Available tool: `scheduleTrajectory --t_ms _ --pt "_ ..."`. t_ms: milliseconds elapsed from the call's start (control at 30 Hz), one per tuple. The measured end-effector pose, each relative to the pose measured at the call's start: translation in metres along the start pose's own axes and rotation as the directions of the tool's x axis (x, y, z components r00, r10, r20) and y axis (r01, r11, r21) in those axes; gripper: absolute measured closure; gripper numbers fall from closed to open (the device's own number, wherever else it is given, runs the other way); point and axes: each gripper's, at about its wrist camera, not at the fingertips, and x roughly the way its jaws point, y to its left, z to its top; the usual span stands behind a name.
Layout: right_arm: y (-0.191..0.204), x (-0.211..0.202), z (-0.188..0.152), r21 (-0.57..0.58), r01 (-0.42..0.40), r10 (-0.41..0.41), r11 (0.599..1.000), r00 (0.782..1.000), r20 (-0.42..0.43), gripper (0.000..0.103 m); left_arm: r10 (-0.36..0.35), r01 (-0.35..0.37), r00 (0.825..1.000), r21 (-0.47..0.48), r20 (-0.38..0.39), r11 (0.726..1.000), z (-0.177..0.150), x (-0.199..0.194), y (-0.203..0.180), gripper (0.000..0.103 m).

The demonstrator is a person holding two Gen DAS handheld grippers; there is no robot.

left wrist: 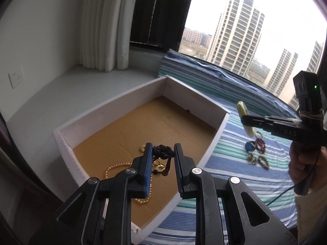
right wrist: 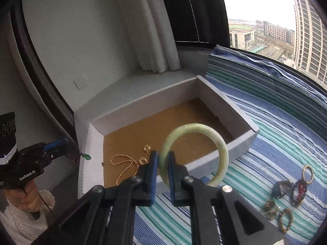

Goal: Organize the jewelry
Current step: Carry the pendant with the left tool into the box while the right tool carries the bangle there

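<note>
right gripper (right wrist: 162,162): jaws clamped on jade bangle (right wrist: 221,145), held over box (right wrist: 241,143) near wall | left gripper (left wrist: 163,153): jaws pinching knotted cord (left wrist: 163,150) above box floor | advice: bangle to be lowered flat beside pearl strand (left wrist: 114,166) before release; a drop is judged risky for jade

The scene is viewed from above and close by both wrist fisheyes, each aimed forward along its fingers toward the window. The white box (left wrist: 114,110) (right wrist: 143,106) and striped cloth (left wrist: 245,175) (right wrist: 276,138) are shared.
</note>
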Motion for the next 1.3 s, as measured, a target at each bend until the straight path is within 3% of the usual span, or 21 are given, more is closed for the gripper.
scheduleTrajectory --t_ms 267,500,533,567,600,633,800,900,933,1033,1200,1300 --pt "0.016 0.102 0.018 -0.065 0.005 -0.014 0.998 0.990 -0.137 0.093 0.045 -0.052 0.989 -0.051 -0.143 0.997 -0.029 0.058 0.028 0.084" --pt "0.011 0.163 0.007 -0.136 0.061 -0.094 0.989 0.963 -0.253 0.089 0.109 -0.118 0.976 -0.039 -0.190 0.992 -0.043 0.084 0.034 0.081" --pt "0.011 0.167 0.007 -0.142 0.080 -0.114 0.987 0.960 -0.254 0.089 0.127 -0.136 0.973 -0.035 -0.192 0.990 -0.044 0.085 0.034 0.074" --pt "0.010 0.168 0.007 -0.135 0.088 -0.120 0.987 0.960 -0.254 0.087 0.142 -0.152 0.971 -0.037 -0.192 0.988 -0.045 0.084 0.035 0.057" --pt "0.009 0.168 0.009 -0.113 0.081 -0.108 0.990 0.961 -0.253 0.073 0.149 -0.160 0.971 -0.041 -0.185 0.986 -0.045 0.082 0.036 0.050" --pt "0.006 0.163 0.012 -0.085 0.071 -0.090 0.994 0.966 -0.241 0.063 0.154 -0.164 0.973 -0.046 -0.171 0.985 -0.044 0.078 0.037 0.041" --pt "0.006 0.114 0.022 -0.073 0.063 -0.072 0.995 0.989 -0.126 0.062 0.174 -0.178 0.979 -0.025 -0.110 0.984 -0.040 0.058 0.027 0.033" --pt "0.009 0.076 0.014 -0.068 0.084 -0.088 0.994 0.995 -0.054 0.052 0.146 -0.147 0.986 -0.004 -0.081 0.989 -0.042 0.045 0.011 0.029" --pt "0.010 0.064 0.008 -0.061 0.093 -0.095 0.994 0.995 -0.035 0.047 0.133 -0.133 0.989 0.005 -0.068 0.991 -0.044 0.039 0.003 0.024" --pt "0.008 0.035 -0.016 -0.037 0.116 -0.117 0.993 0.993 -0.021 0.045 0.092 -0.091 0.995 0.041 -0.035 0.995 -0.052 0.027 -0.023 0.014" --pt "0.002 -0.012 -0.063 -0.023 0.171 -0.172 0.985 0.985 -0.027 0.044 0.009 -0.004 0.999 0.111 -0.045 0.994 -0.069 0.023 -0.075 0.012" --pt "-0.001 -0.042 -0.095 -0.027 0.251 -0.251 0.968 0.968 -0.008 0.036 -0.031 0.040 0.997 0.140 -0.066 0.989 -0.079 0.025 -0.103 0.012"
